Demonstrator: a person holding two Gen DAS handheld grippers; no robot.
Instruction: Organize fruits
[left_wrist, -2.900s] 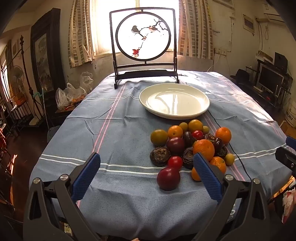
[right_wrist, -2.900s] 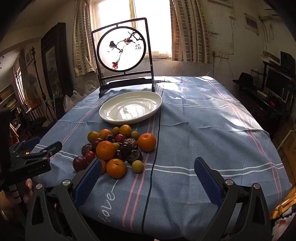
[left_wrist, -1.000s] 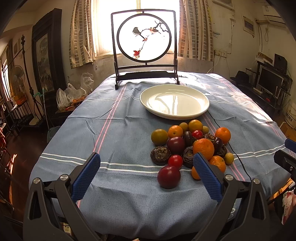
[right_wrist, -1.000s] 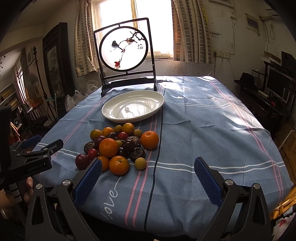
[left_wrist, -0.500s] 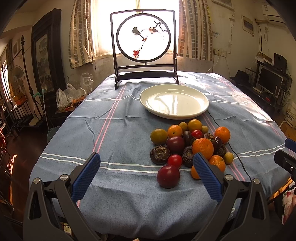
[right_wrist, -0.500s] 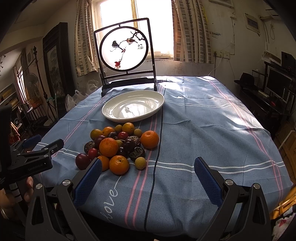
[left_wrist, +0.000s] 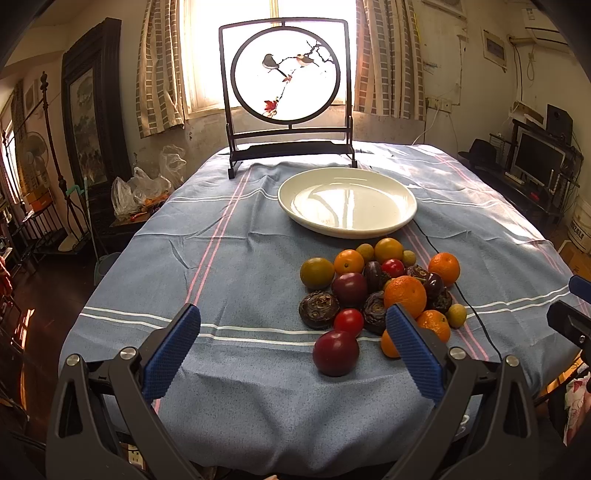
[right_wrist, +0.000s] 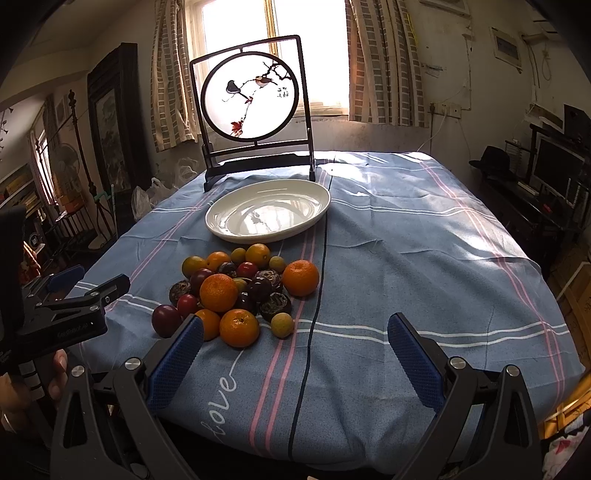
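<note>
A pile of fruit (left_wrist: 380, 291) lies on the blue tablecloth: oranges, dark red plums, small red and yellow-green fruits and dark wrinkled ones. A white plate (left_wrist: 347, 201) stands empty just beyond it. My left gripper (left_wrist: 293, 345) is open and empty at the near table edge, with a dark red plum (left_wrist: 335, 352) between its fingers' line. In the right wrist view the fruit pile (right_wrist: 240, 291) sits left of centre and the plate (right_wrist: 267, 210) behind it. My right gripper (right_wrist: 293, 354) is open and empty, right of the pile.
A framed round bird screen (left_wrist: 286, 92) stands at the table's far end. A black cable (right_wrist: 314, 295) runs along the cloth past the plate and pile. The left gripper's body (right_wrist: 62, 317) shows at the left edge. Furniture lines both sides of the room.
Both grippers stay open and nearly still. The views have barely shifted; the fruit and plate have not moved.
</note>
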